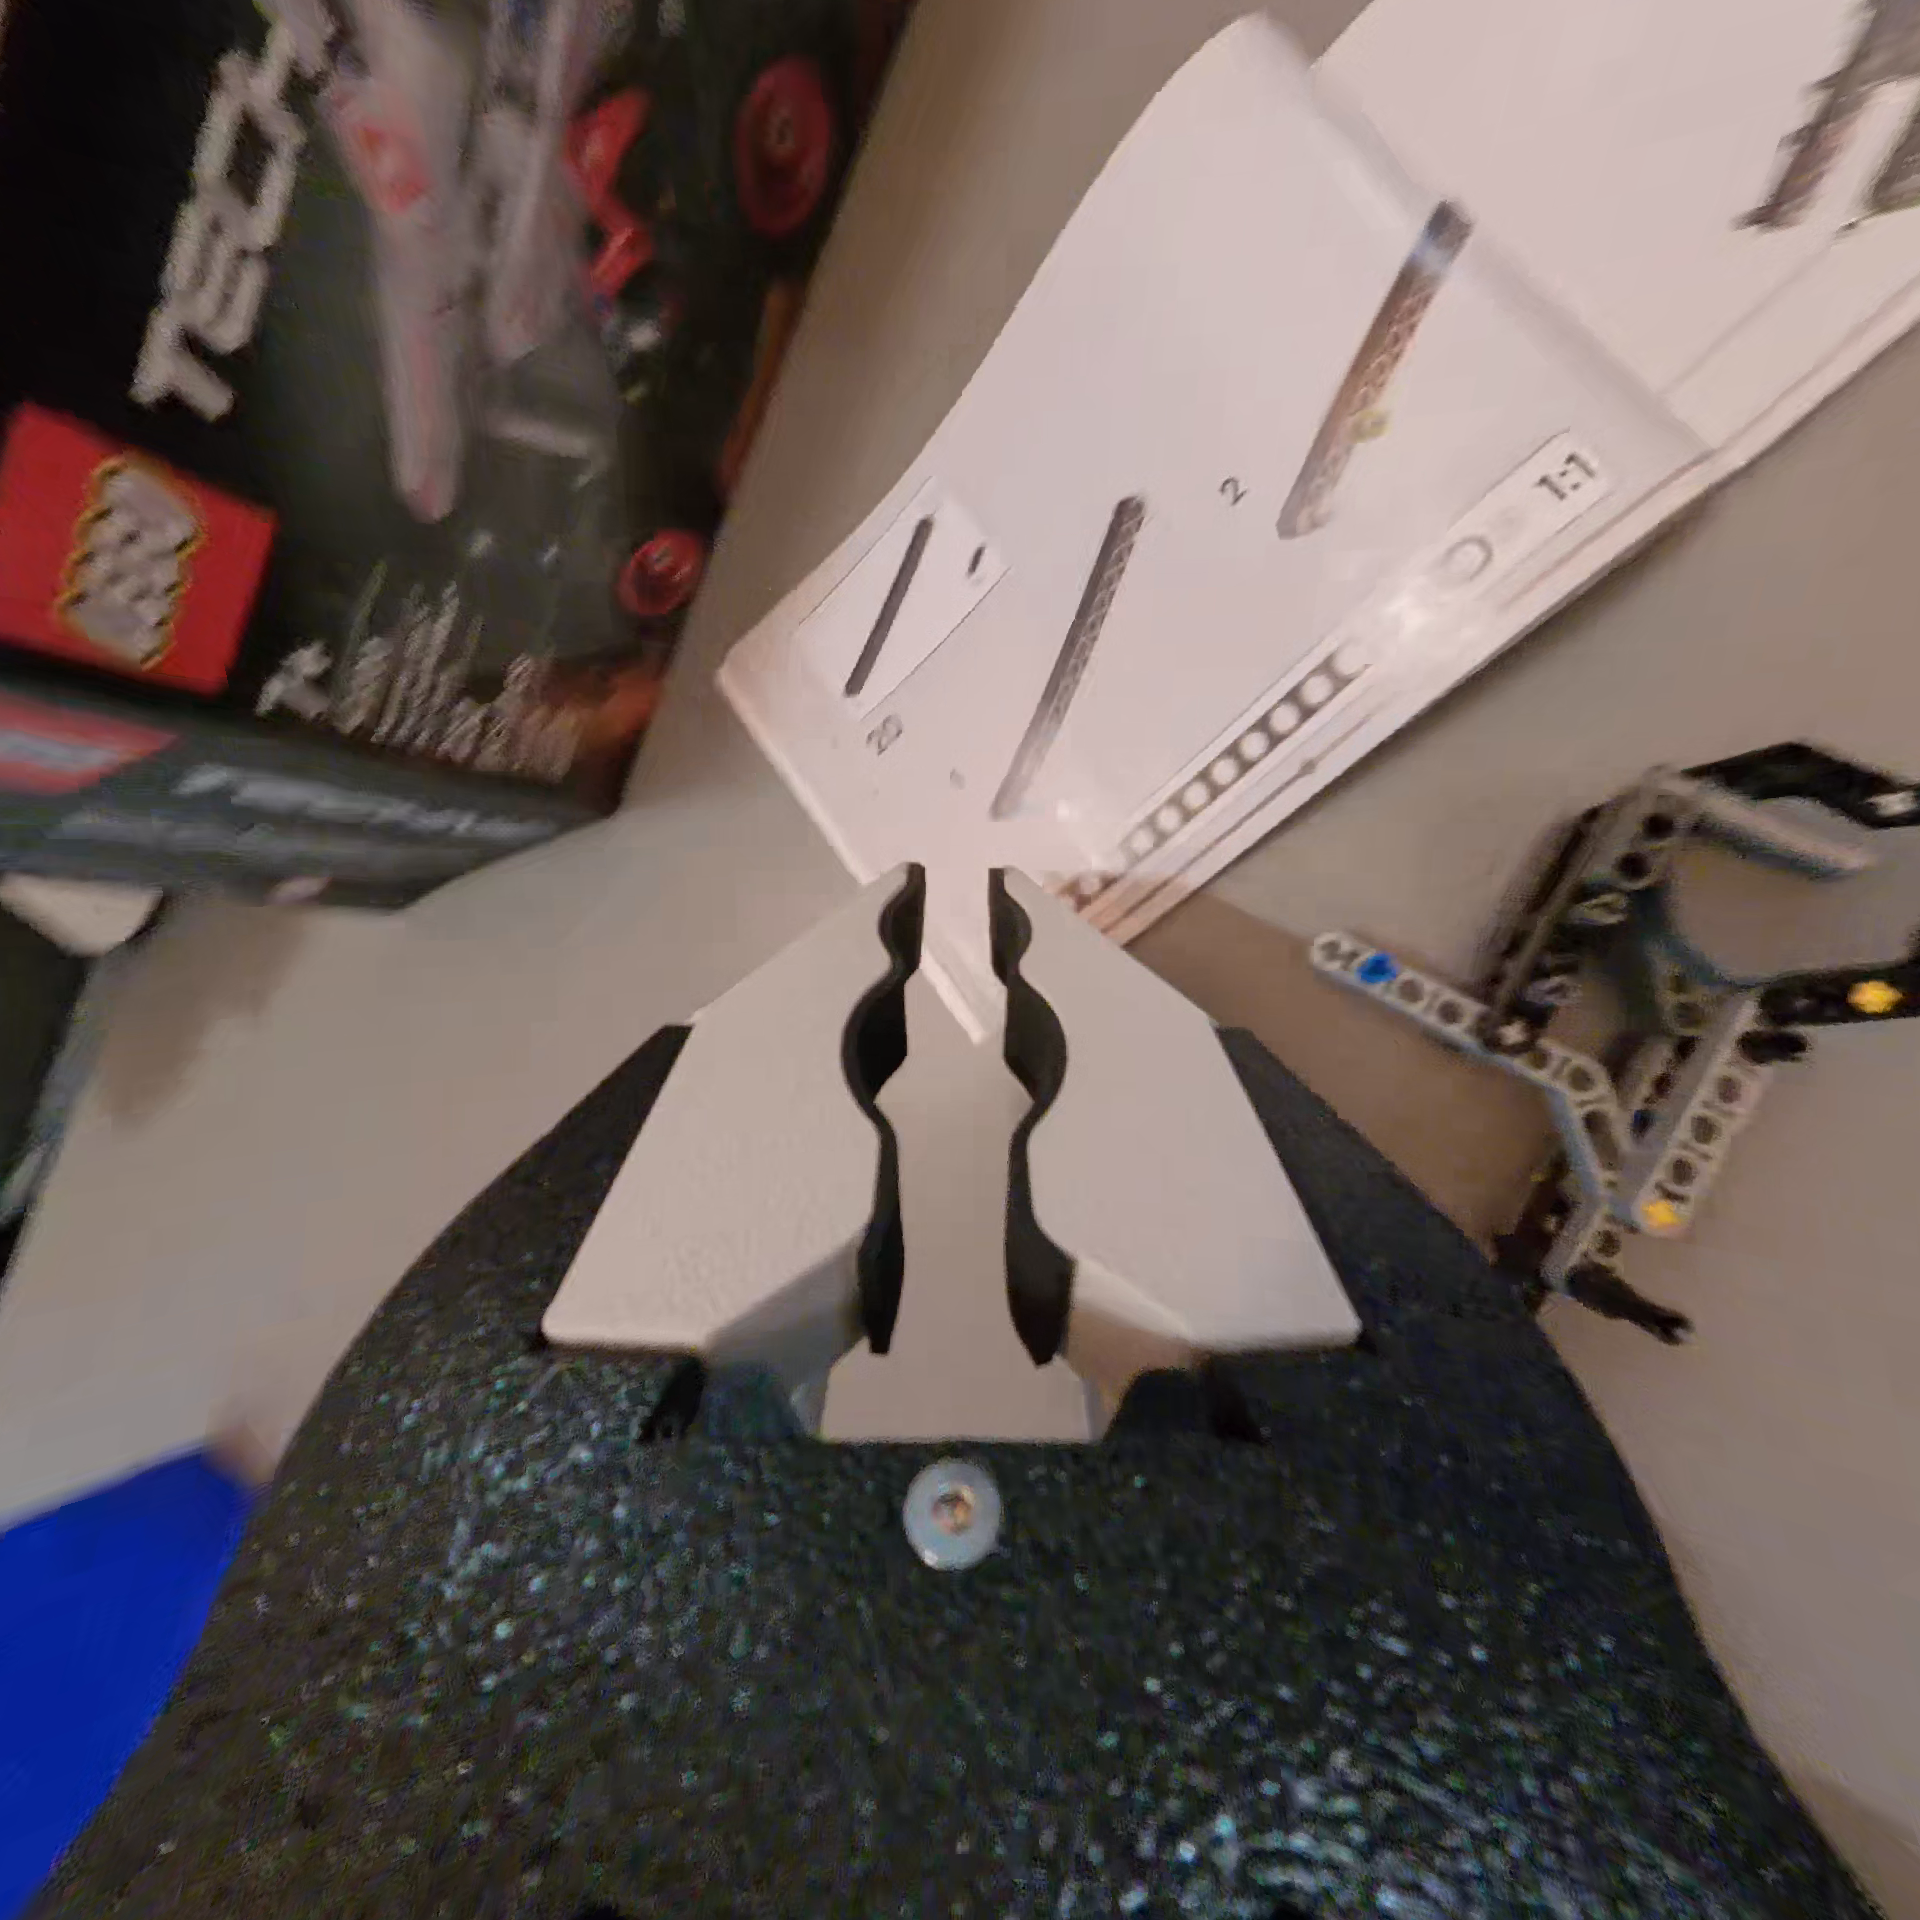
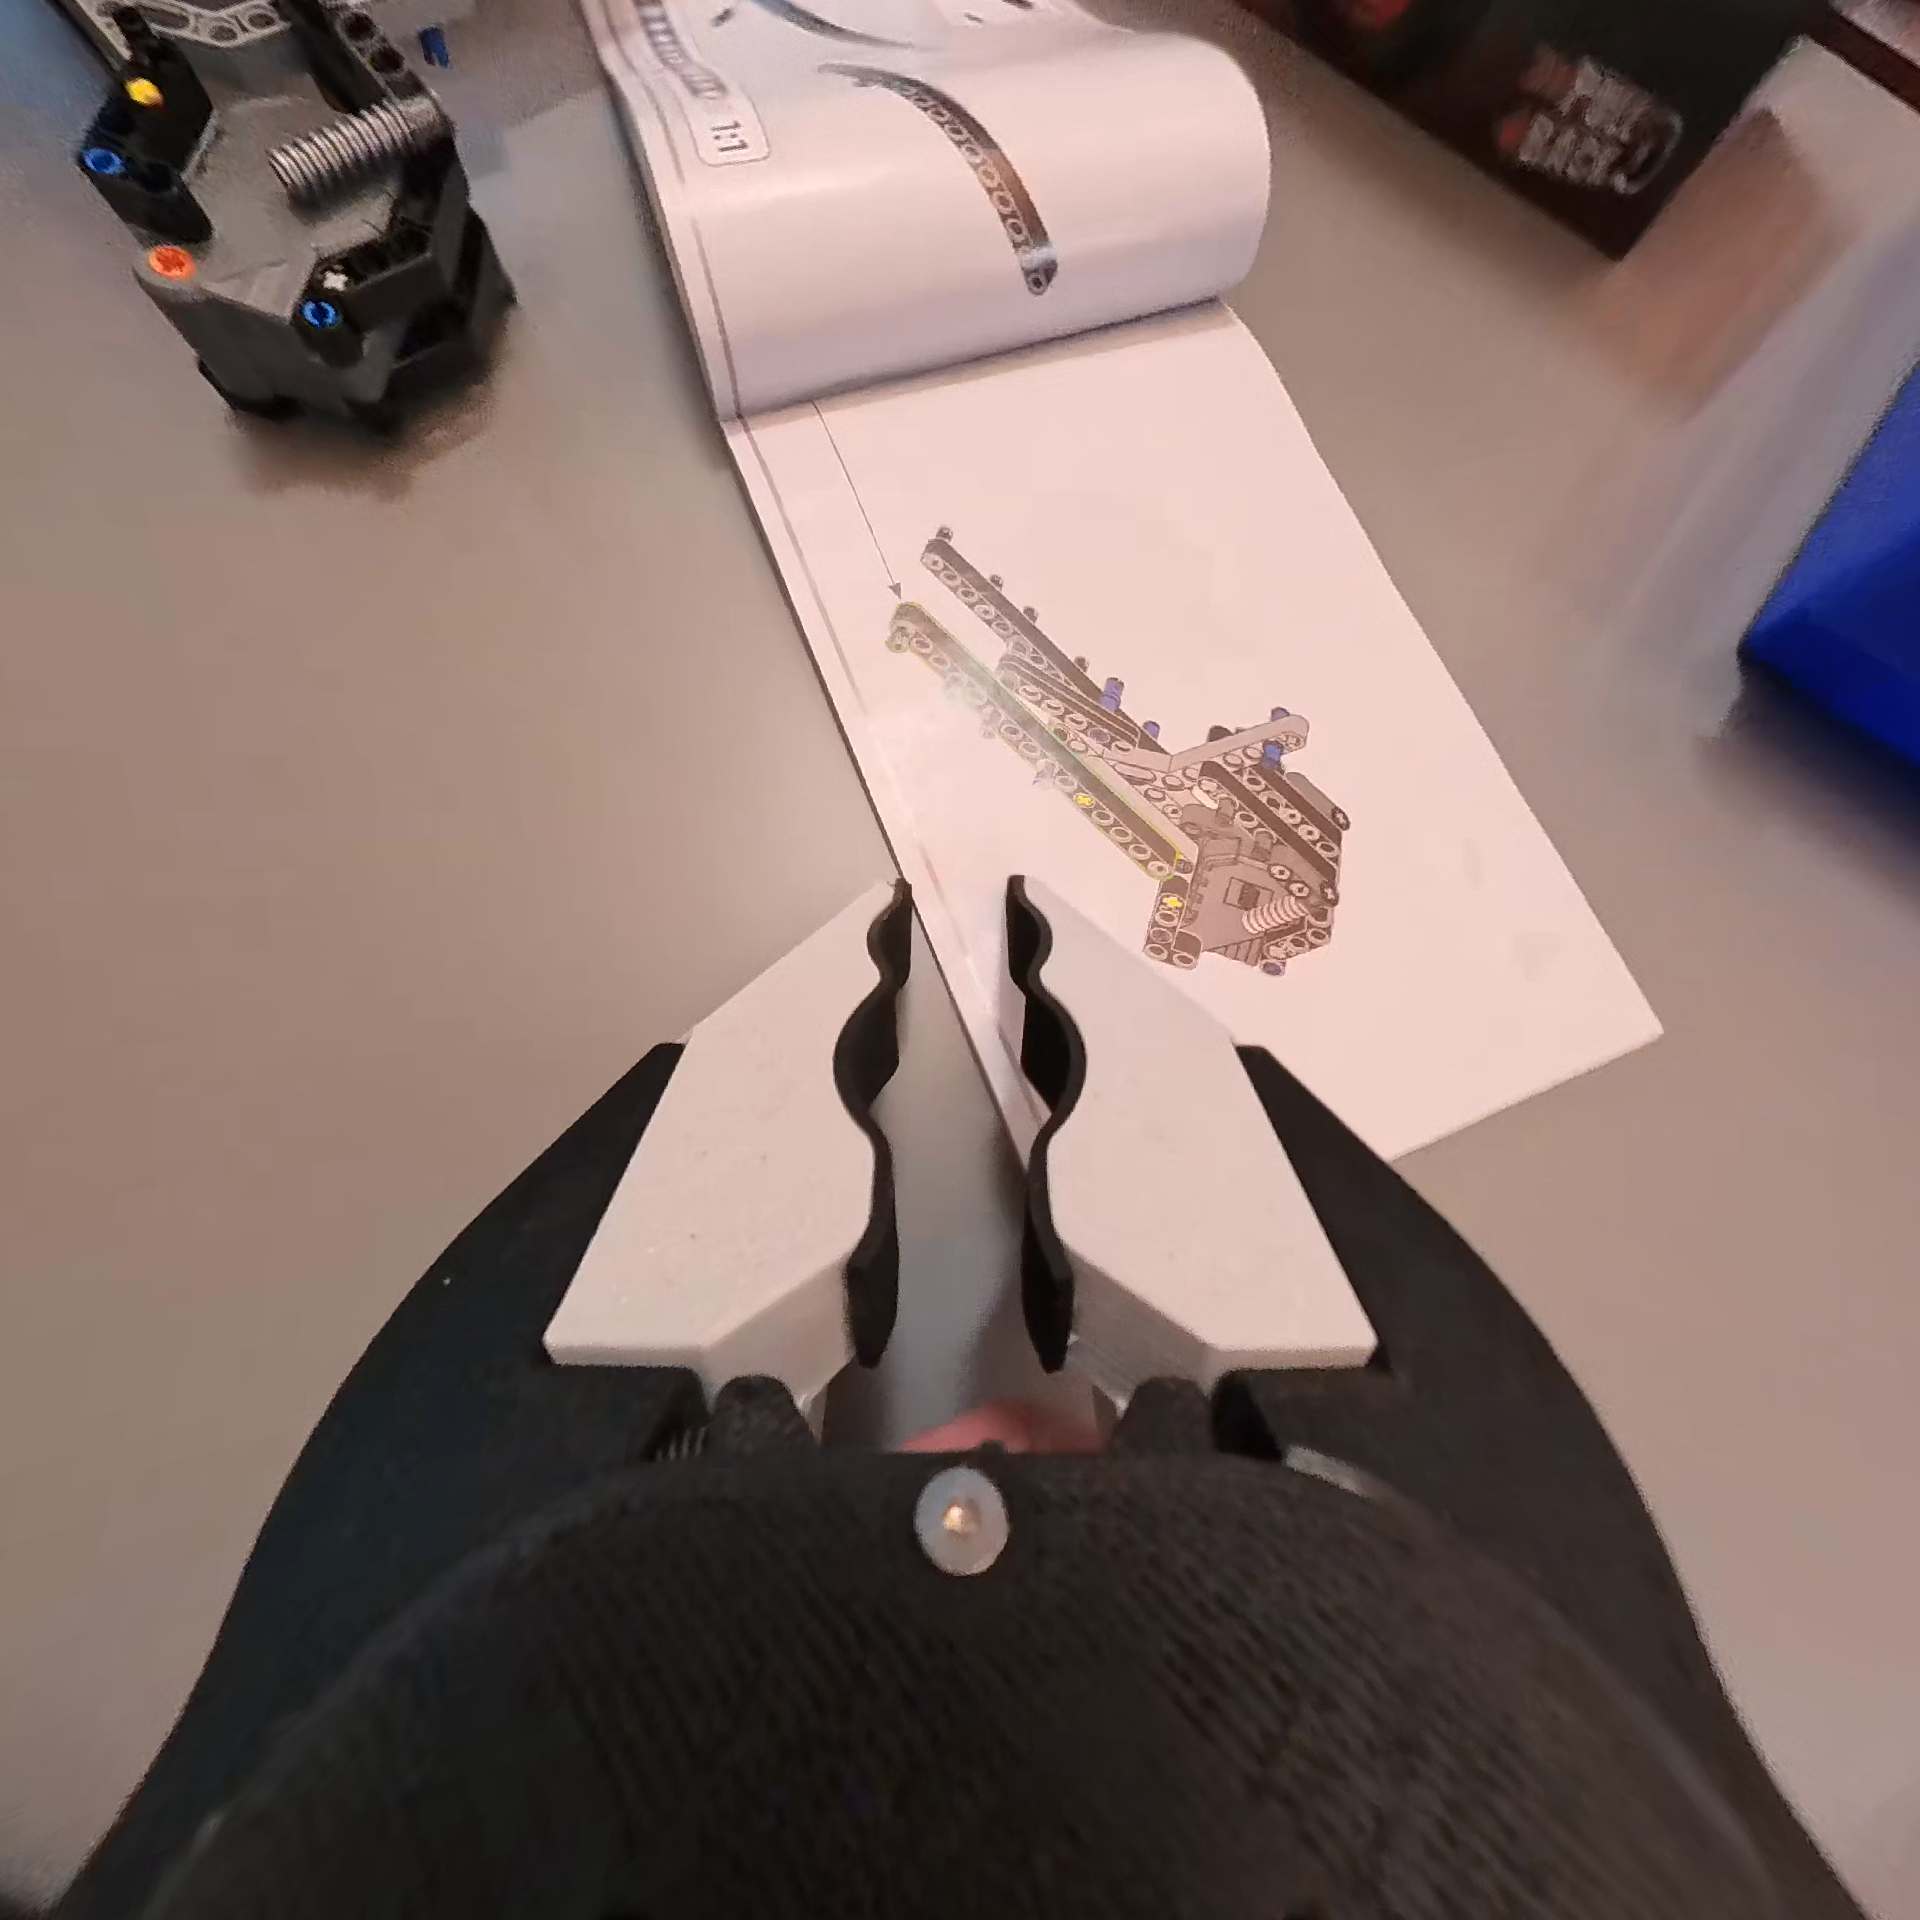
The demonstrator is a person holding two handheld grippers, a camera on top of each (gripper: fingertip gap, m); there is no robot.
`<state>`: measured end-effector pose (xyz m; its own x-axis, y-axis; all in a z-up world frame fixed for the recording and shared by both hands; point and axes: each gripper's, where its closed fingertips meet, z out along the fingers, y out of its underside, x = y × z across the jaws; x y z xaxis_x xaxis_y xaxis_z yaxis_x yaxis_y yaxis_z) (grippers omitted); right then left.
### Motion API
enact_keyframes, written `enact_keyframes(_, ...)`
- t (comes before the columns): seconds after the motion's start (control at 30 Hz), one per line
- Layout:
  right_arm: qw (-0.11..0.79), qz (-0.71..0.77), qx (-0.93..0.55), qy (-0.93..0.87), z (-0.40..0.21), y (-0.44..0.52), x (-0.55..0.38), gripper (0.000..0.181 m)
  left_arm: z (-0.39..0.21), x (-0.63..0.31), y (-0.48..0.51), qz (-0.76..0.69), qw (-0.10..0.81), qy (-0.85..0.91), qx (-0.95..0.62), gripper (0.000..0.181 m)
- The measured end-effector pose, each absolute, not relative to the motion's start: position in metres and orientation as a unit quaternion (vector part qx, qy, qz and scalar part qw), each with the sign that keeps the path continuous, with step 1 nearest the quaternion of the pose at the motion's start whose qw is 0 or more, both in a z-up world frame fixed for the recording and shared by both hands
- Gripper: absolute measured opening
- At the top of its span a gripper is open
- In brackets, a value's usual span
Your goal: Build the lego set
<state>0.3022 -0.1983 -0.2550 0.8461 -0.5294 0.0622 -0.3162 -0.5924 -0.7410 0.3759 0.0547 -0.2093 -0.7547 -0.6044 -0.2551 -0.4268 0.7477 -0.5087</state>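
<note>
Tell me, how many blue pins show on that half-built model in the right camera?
2 on the half-built model: one at its left edge, one low on its front. More may be hidden.

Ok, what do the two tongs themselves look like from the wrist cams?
Both look alike. The left tongs and right tongs each have two pale grey wedge-shaped fingers lined with wavy black pads, set in a broad, curved black body with a silver screw in the middle. The left body looks speckled; the right looks matte. No cables, markings or sleeves show.
</note>
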Motion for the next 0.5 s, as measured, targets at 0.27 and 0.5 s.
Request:
enact_keyframes(0.27, 0.357, -0.202, -0.88, 0.239, -0.237, -0.225, 0.303, 0.03, -0.256, 0.357, 0.004, -0.322, 0.018, 0.921, -0.216, 0.0)
enact_keyframes(0.5, 0.42, -0.241, -0.853, 0.195, -0.206, -0.131, 0.332, 0.014, -0.256, 0.364, 0.043, -0.272, 0.11, 0.926, -0.236, 0.009)
